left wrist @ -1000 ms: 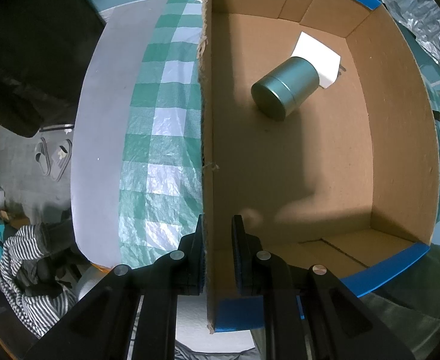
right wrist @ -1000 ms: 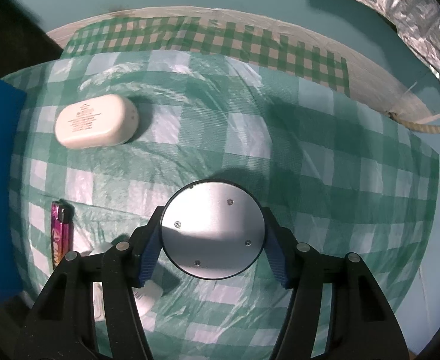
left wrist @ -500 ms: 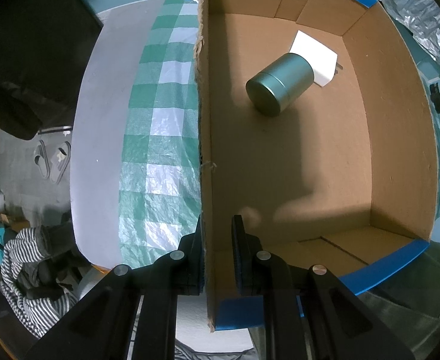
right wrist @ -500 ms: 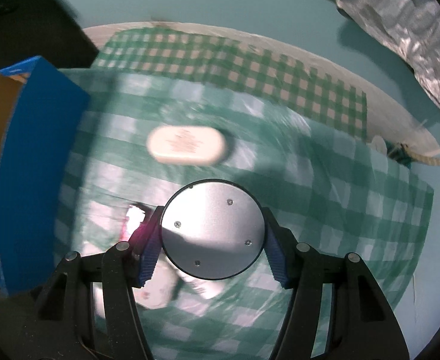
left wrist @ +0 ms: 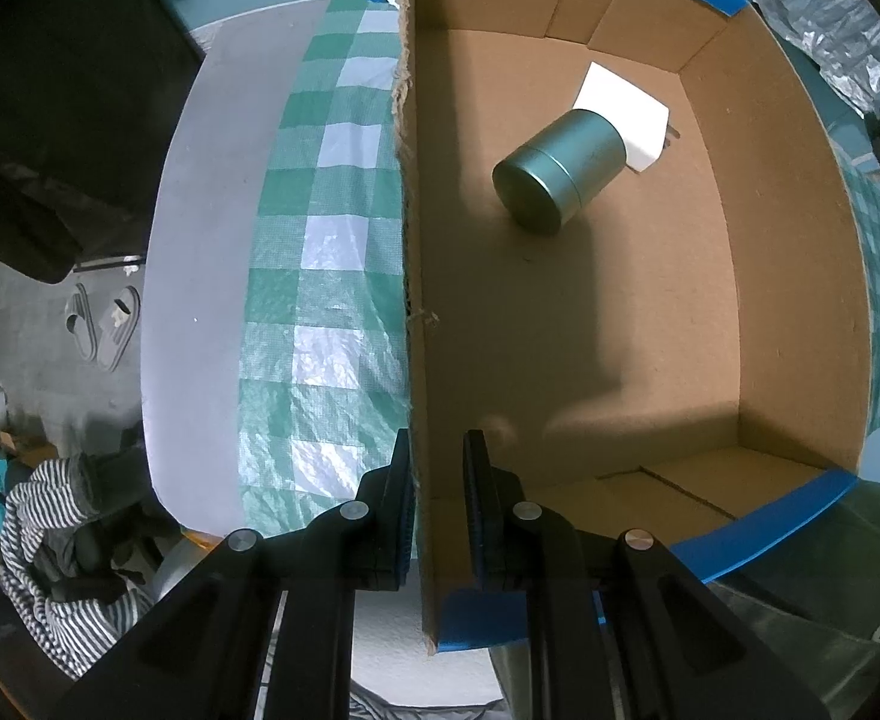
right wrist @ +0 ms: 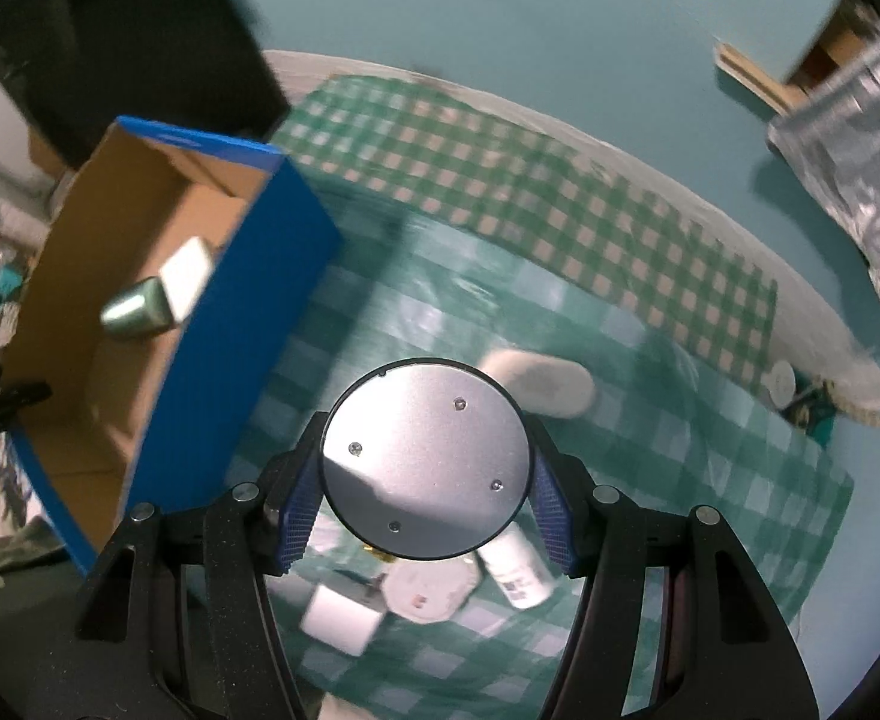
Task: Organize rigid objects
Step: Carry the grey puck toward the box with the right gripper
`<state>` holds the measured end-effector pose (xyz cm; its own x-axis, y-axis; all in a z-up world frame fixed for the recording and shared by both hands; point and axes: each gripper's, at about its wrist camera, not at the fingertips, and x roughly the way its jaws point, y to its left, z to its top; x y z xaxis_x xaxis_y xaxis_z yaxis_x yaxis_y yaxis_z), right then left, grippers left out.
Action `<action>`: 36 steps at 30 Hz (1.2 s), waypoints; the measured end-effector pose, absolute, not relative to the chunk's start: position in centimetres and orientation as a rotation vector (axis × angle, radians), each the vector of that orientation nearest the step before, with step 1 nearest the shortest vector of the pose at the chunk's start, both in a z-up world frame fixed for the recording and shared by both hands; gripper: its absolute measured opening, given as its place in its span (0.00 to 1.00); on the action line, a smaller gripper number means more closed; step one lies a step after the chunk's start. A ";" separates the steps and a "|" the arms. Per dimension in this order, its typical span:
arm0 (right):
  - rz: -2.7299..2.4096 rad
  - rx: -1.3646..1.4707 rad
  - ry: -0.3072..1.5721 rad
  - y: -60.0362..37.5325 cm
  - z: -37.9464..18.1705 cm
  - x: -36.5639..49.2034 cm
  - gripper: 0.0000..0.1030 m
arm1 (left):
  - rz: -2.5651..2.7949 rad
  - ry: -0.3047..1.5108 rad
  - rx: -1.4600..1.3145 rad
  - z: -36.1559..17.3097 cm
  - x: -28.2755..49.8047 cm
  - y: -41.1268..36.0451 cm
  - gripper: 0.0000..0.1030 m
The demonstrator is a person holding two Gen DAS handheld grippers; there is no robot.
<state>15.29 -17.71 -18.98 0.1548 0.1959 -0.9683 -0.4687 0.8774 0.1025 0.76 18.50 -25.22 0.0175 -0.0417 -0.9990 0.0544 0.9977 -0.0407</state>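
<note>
Item: round metal disc (right wrist: 425, 459), clamped flat-face-out in my right hand-held gripper (right wrist: 425, 480) above the counter's checked cloth (right wrist: 649, 450); destination, cardboard box (right wrist: 248, 324), lies to its left, wall pinched by my left hand-held gripper (left wrist: 435, 498).

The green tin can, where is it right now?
The green tin can lies on its side inside the cardboard box, near the far end, resting against a white block.
</note>
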 end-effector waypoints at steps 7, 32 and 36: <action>0.581 -0.272 1.315 -13.3 -17.8 14.4 0.60 | -0.077 1.551 0.009 -25.2 0.8 18.5 0.14; 0.778 -0.474 1.286 -1.7 -18.8 13.3 0.60 | -0.082 1.542 0.017 -24.8 1.1 17.8 0.14; 0.781 -0.496 1.305 -1.1 -20.1 13.3 0.60 | -0.084 1.543 0.019 -24.7 1.2 17.7 0.14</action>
